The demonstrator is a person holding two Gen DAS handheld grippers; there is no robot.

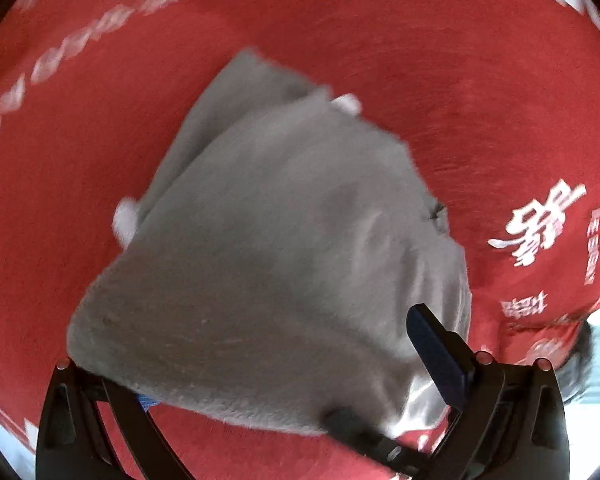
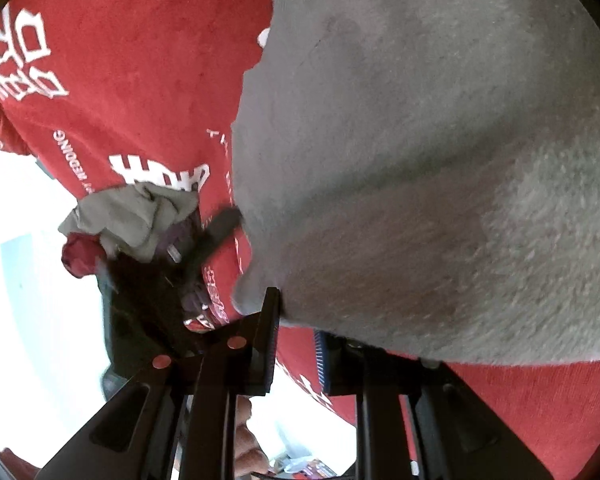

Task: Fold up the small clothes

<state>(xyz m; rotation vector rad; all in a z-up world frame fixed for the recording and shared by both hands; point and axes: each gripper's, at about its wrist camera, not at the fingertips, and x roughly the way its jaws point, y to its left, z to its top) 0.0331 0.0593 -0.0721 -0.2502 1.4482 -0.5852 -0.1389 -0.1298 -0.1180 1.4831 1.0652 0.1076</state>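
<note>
A grey fuzzy garment (image 1: 268,240) with small white tufts lies partly folded on a red cloth with white lettering (image 1: 380,40). My left gripper (image 1: 284,364) is open; its jaws stand wide apart with the garment's near edge draped between them and over the left finger. In the right wrist view the same grey garment (image 2: 420,160) fills the upper right. My right gripper (image 2: 300,320) is open, its fingers a small way apart at the garment's near corner, the cloth lying over the right finger.
A heap of other clothes, olive, dark and red pieces (image 2: 140,232), lies at the cloth's left edge in the right wrist view. The red cloth's edge (image 1: 596,312) drops off to bright floor at the right in the left wrist view.
</note>
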